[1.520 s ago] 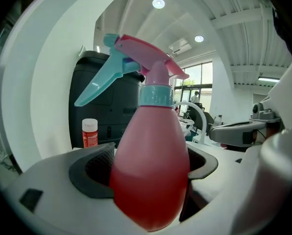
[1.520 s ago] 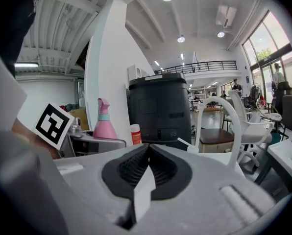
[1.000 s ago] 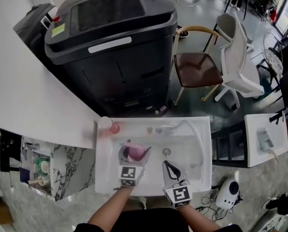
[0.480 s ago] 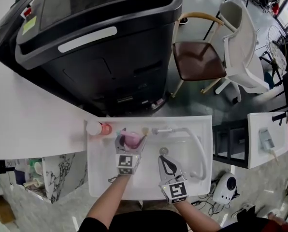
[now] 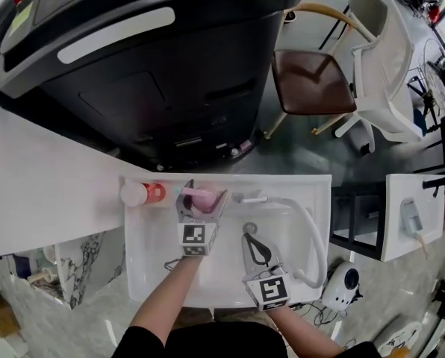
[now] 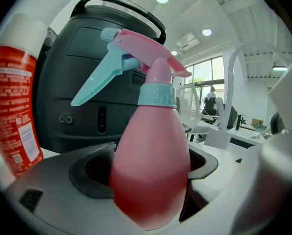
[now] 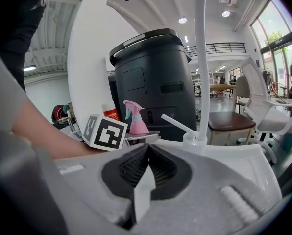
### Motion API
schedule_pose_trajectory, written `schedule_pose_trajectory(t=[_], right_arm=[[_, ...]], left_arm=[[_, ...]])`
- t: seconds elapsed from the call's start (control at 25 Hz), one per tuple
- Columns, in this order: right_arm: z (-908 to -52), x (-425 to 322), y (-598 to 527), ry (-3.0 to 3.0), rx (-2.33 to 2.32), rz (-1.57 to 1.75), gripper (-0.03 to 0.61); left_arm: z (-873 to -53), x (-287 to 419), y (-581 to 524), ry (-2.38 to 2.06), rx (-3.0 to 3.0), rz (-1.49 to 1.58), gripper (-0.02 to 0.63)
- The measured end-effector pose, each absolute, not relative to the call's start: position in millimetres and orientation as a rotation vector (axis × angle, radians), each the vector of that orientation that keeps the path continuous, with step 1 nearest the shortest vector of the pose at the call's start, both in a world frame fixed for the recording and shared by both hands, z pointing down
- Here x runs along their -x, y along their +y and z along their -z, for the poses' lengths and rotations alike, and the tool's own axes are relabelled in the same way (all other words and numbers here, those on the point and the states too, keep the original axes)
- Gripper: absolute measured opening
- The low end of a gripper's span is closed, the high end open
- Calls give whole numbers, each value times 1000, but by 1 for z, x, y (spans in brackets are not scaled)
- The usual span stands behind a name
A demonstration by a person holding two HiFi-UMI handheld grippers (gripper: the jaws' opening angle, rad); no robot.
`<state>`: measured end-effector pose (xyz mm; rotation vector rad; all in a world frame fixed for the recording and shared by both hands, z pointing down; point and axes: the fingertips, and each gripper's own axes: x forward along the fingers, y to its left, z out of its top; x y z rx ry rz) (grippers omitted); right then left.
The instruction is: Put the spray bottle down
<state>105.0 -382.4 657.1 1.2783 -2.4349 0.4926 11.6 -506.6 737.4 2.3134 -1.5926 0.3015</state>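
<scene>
A pink plastic spray bottle (image 6: 151,180) with a teal trigger and collar sits between the jaws of the left tool (image 5: 202,204), which pinch its rounded belly from both sides. In the head view it is at the middle of the frame, at the back edge of a white sink (image 5: 230,278). The bottle stands upright, long axis vertical, its nozzle aimed toward the left of the frame – at a red-and-white aerosol can (image 5: 140,193) just beside it. The can's label carries small print, too fine to read. The right tool (image 7: 147,170) is over the basin, lower right of the bottle – jaws pressed together, nothing between them.
</scene>
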Motion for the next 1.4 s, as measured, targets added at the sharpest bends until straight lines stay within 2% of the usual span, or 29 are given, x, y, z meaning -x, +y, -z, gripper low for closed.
schedule_pose_trajectory(t=[0.36,0.76,1.4], right_arm=[[-659,-113,-386,-2436,-1309,-478,-2],[-651,-112,-372,-2439,-1294,-501,-2],[-637,-123,-348,-2443,-1315,-462,-2]], left_arm=[[-744,-24,-507,-1586,-2444,-428,422],[-741,-20,-498,-1563,-2360,-322,426],[-728,-8,-466,-1574,-2401,-342,426]])
